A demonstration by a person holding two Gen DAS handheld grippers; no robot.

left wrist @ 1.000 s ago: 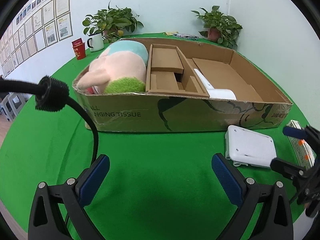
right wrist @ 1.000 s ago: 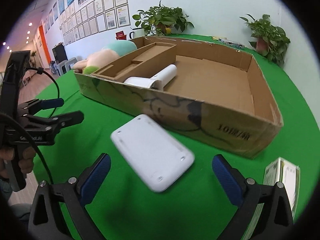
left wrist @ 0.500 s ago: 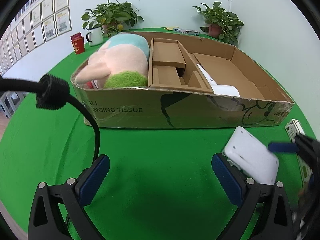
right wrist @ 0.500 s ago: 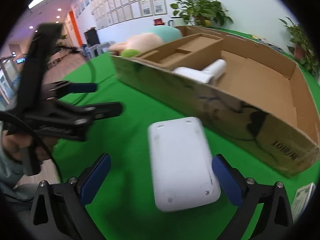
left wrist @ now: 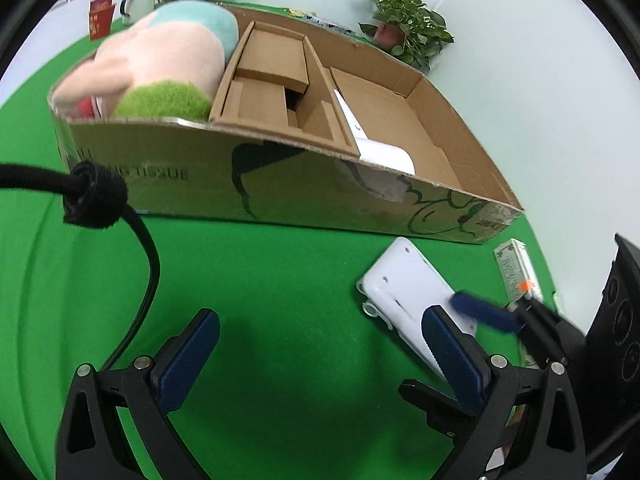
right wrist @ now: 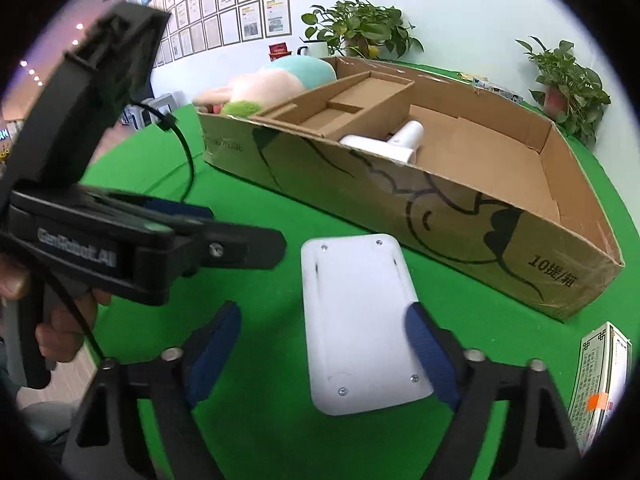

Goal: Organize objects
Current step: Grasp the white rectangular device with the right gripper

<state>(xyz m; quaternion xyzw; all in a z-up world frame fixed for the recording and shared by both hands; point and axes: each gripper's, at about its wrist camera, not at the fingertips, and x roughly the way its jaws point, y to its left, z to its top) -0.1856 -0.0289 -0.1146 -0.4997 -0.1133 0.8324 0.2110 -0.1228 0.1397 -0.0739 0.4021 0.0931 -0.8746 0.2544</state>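
Note:
A flat white device [right wrist: 360, 320] lies bottom-up on the green table in front of the long cardboard box [right wrist: 460, 216]. My right gripper [right wrist: 320, 354] is open with its fingers on either side of the device's near end. It also shows in the left wrist view [left wrist: 408, 304], to the right of my open, empty left gripper [left wrist: 320, 356]. The box [left wrist: 280, 192] holds a plush toy [left wrist: 160, 68], a cardboard insert [left wrist: 276, 92] and a white hair-dryer-like item [left wrist: 384, 152].
A small printed carton [right wrist: 600, 380] lies on the table at the right, also seen in the left wrist view [left wrist: 516, 272]. Potted plants [right wrist: 360, 28], a mug [left wrist: 134, 4] and a red box [left wrist: 100, 16] stand behind the cardboard box. A black cable [left wrist: 148, 264] hangs at left.
My right gripper has moved in over the white device and now straddles its near end. The device has turned lengthwise toward the right gripper. The left gripper drew closer to the box.

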